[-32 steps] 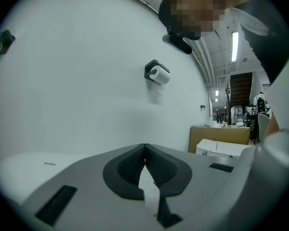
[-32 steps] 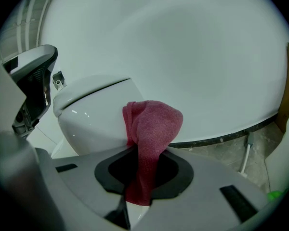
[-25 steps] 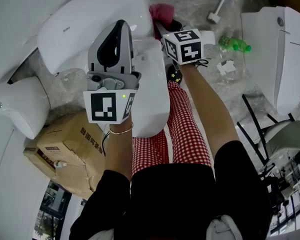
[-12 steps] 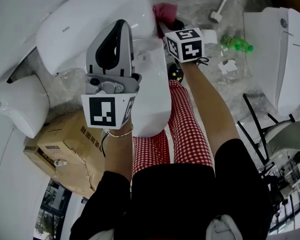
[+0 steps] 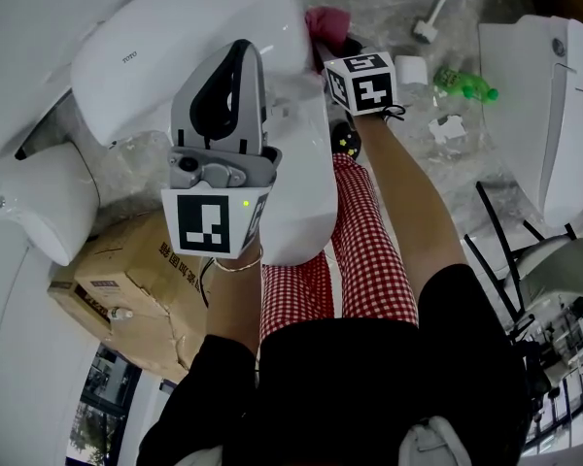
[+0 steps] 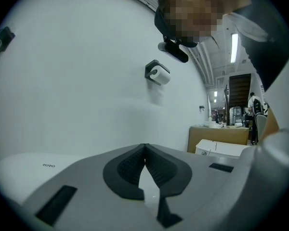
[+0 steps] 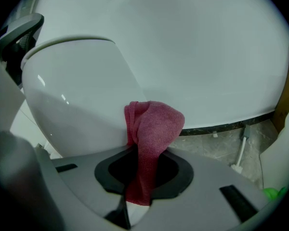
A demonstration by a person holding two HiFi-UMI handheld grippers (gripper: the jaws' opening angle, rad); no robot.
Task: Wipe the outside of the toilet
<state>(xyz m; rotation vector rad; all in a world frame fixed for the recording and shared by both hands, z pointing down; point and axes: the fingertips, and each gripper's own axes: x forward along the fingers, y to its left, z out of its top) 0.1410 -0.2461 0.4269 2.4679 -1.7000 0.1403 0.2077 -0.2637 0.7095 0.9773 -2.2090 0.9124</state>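
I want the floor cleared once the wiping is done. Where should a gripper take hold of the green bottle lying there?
Probably across the middle of the green bottle, coming down from above with the jaws crosswise to its length. It lies on its side on the floor, so both rounded flanks look free.

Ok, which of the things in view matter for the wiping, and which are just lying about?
For the job:
toilet
red cloth, clamped in the right gripper

Lying about:
green bottle
cardboard box
left gripper, shut on nothing
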